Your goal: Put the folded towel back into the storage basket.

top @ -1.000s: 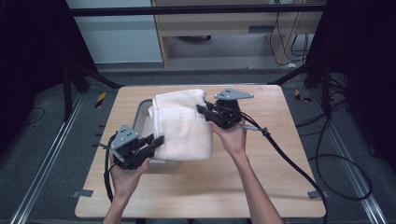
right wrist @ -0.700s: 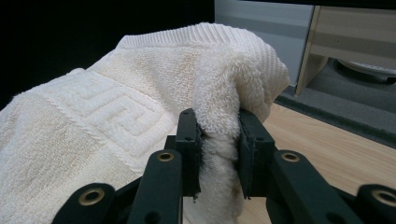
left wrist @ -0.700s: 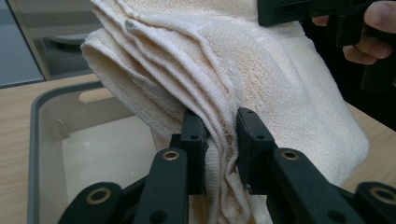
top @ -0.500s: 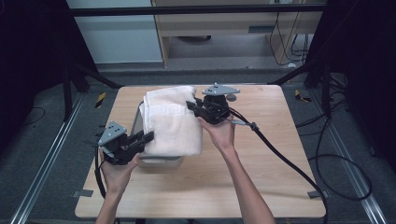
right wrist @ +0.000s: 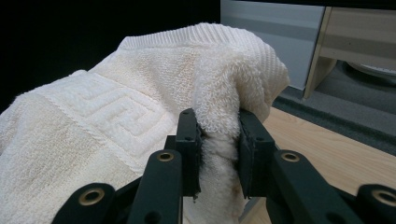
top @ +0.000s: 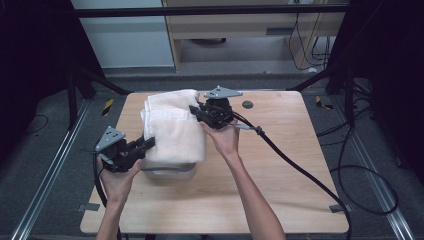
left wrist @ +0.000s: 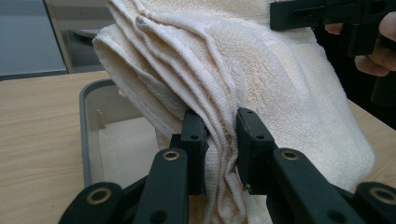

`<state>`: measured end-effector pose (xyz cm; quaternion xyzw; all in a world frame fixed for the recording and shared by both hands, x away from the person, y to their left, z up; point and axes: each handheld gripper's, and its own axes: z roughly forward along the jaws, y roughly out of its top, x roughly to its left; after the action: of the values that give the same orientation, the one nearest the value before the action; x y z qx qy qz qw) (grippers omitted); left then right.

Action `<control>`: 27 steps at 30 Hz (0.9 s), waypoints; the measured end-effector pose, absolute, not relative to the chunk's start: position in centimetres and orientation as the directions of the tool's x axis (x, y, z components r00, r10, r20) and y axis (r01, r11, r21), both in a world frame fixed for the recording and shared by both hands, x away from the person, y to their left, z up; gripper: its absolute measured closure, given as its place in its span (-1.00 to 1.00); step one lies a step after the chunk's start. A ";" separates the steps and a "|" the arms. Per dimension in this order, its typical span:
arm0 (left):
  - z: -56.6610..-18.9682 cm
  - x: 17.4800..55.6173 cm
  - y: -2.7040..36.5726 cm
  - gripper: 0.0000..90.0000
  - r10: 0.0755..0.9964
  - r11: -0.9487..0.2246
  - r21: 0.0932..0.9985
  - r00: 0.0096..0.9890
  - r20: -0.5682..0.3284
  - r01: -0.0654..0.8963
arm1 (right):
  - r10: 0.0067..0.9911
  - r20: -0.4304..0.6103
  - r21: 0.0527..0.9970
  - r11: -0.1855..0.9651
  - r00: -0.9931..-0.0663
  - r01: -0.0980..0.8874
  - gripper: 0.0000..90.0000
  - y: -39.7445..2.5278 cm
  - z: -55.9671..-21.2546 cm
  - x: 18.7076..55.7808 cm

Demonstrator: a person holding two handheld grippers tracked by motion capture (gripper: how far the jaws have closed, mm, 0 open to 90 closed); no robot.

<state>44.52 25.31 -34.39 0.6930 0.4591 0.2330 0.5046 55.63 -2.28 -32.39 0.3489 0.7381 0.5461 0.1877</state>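
Note:
A folded cream towel (top: 172, 127) is held over a grey bin (top: 167, 172) on the wooden table (top: 280, 165). My left gripper (top: 148, 144) is shut on the towel's near left edge; in the left gripper view its jaws pinch several folds of the towel (left wrist: 261, 79) above the grey bin (left wrist: 88, 121). At the towel's far right edge, my right gripper (top: 196, 111) is shut on it; the right gripper view has a thick roll of the towel (right wrist: 140, 107) squeezed between the jaws. The towel hides most of the bin.
A black cable (top: 300, 170) trails from the right gripper across the table to its right edge. A small dark disc (top: 247, 104) lies near the table's far edge. Metal rails run along the floor on both sides.
Both grippers have carried the towel to the left. The left gripper has dropped toward the bin's near left corner, and the towel now drapes lower over the bin.

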 end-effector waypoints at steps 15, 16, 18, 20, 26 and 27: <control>-35.1 45.6 27.2 0.65 0.896 -0.042 0.907 0.418 -0.152 0.419 | 0.717 0.114 0.933 0.160 -0.688 0.322 0.62 0.3 -33.5 57.1; -35.3 45.8 27.4 0.65 0.898 -0.043 0.906 0.413 -0.149 0.422 | 0.717 0.114 0.933 0.160 -0.688 0.322 0.62 0.5 -33.6 57.3; -35.5 46.0 27.4 0.65 0.901 -0.047 0.905 0.408 -0.145 0.424 | 0.719 0.114 0.932 0.162 -0.686 0.325 0.62 0.7 -33.8 57.4; -35.5 46.1 27.4 0.65 0.903 -0.050 0.904 0.406 -0.142 0.426 | 0.720 0.112 0.931 0.165 -0.685 0.326 0.62 0.8 -34.0 57.6; -36.1 46.6 27.7 0.65 0.908 -0.052 0.896 0.394 -0.141 0.440 | 0.723 0.121 0.925 0.168 -0.681 0.342 0.62 1.3 -34.7 58.1; -36.1 46.6 27.7 0.65 0.908 -0.052 0.896 0.394 -0.141 0.440 | 0.724 0.119 0.924 0.170 -0.680 0.343 0.62 1.3 -34.9 58.2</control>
<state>46.58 27.70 -36.15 0.6831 0.4935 0.2438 0.4800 58.17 1.33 -34.88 0.3585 0.7438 0.5354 0.1779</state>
